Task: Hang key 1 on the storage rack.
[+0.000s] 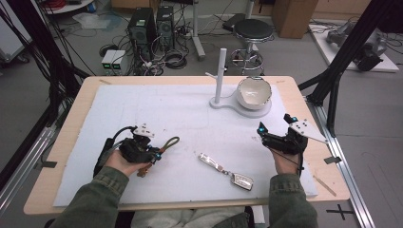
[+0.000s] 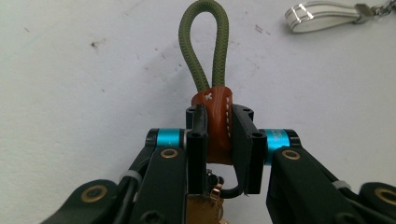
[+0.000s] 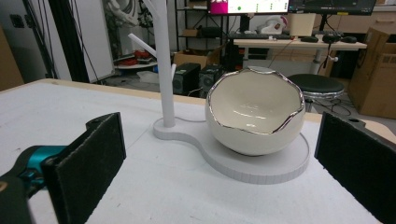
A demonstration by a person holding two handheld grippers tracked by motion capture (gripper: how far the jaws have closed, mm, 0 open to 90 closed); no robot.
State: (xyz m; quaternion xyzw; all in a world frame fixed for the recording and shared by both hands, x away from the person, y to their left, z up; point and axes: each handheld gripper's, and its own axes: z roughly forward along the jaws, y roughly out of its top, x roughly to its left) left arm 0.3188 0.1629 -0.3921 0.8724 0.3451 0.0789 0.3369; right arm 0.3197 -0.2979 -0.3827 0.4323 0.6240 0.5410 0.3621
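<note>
Clamping the brown leather tab (image 2: 218,122) of the green cord keychain (image 1: 167,144), left gripper (image 1: 153,154) holds it just above the worktop (image 1: 142,102), loop free for hanging. Right gripper (image 1: 274,125) waits, jaws apart, facing the egg-shaped bowl (image 3: 254,116) and white peg stand (image 1: 219,71) beyond.

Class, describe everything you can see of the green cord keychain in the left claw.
The keychain is an olive green woven cord bent into a loop, its ends bound by a stitched brown leather wrap. The left claw is shut on that wrap. The loop points away from the claw over the white mat. Brass hardware hangs below, largely hidden.
</note>
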